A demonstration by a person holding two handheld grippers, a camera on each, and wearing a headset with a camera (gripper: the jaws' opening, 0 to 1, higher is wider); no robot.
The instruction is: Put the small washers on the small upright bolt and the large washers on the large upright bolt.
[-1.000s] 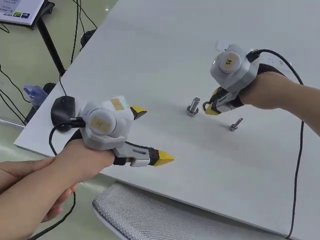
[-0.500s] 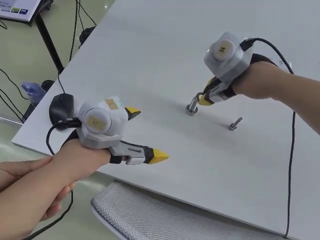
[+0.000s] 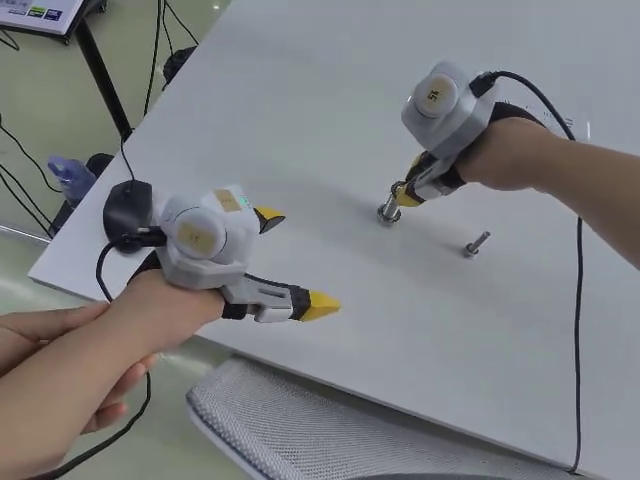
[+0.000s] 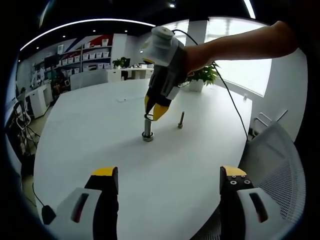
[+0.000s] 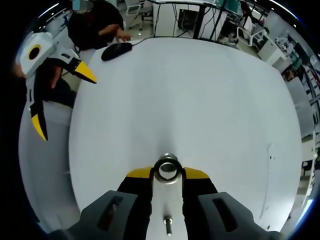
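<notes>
Head view: yellow-tipped left gripper gaping wide, empty. Yellow-tipped right gripper tips-down, just over large upright steel bolt; small upright steel bolt apart, beneath the wrist.

Left gripper view: silver ring washer pinched at right gripper's tips, just above large bolt.

Right gripper view: jaws clenched on the washer.

1. The large bolt stands on the table; the small bolt stands near it, to its right in the head view.
2. The right gripper is just above the large bolt, with a washer between its jaws.
3. The left gripper is over the table's near edge, well apart from both bolts.
4. A mouse lies just behind the left gripper.
</notes>
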